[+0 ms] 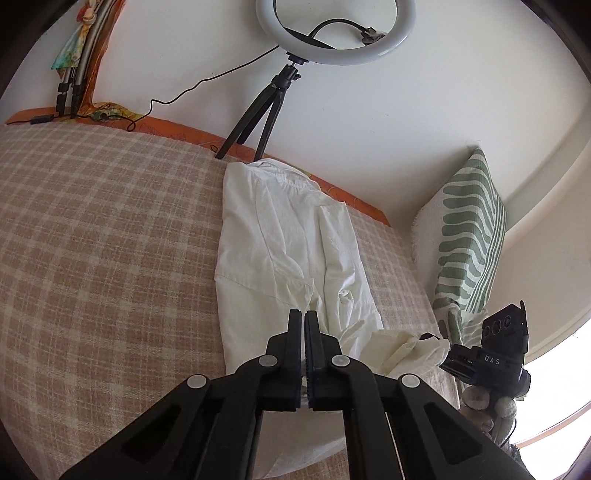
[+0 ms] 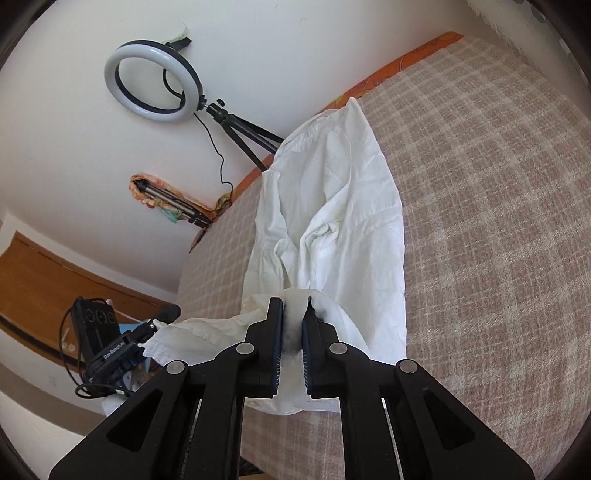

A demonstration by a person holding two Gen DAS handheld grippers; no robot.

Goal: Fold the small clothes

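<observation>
I am reading two pieces of lettering. White letters "DAS" are showing on the black body of the right gripper (image 1: pixel 428 338), seen from the left wrist view. Small white lettering that looks like "CanRobot.AI" is showing on the black body of the left gripper (image 2: pixel 168 314); I am not sure of every letter.

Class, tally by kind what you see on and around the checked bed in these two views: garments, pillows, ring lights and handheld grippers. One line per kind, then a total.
White garment: 1
Green-striped pillow: 1
Ring light on tripod: 1
Handheld grippers, left gripper and right gripper: 2
Total: 5
</observation>
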